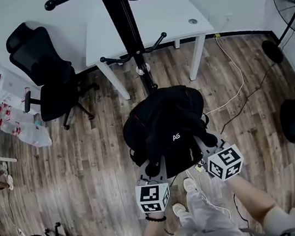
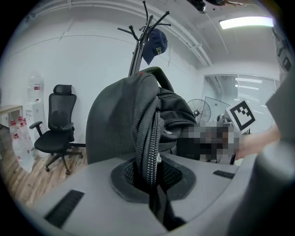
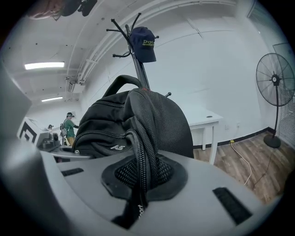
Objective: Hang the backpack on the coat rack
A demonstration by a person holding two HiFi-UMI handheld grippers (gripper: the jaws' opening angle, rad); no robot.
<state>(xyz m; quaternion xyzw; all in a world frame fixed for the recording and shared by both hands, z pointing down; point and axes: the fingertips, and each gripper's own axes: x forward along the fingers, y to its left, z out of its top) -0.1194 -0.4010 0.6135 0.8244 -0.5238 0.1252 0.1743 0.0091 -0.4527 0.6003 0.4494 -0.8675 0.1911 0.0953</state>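
A black backpack (image 1: 165, 123) hangs in the air between my two grippers, just in front of the coat rack's black pole (image 1: 124, 29). My left gripper (image 1: 154, 170) is shut on the backpack's shoulder strap (image 2: 148, 152) at the pack's lower left. My right gripper (image 1: 205, 147) is shut on the other strap (image 3: 140, 161) at the lower right. In both gripper views the backpack (image 2: 138, 115) fills the middle, its top handle (image 3: 122, 83) upright. The coat rack (image 3: 138, 64) rises behind it, with a dark blue cap (image 3: 142, 44) on one hook. The cap (image 2: 156, 45) also shows in the left gripper view.
A white desk (image 1: 171, 22) stands behind the rack. A black office chair (image 1: 46, 75) is at the left, water bottles (image 1: 19, 129) beside it. A standing fan (image 1: 287, 3) is at the right, and a white cable (image 1: 236, 81) lies on the wood floor. My feet (image 1: 185, 197) are below the backpack.
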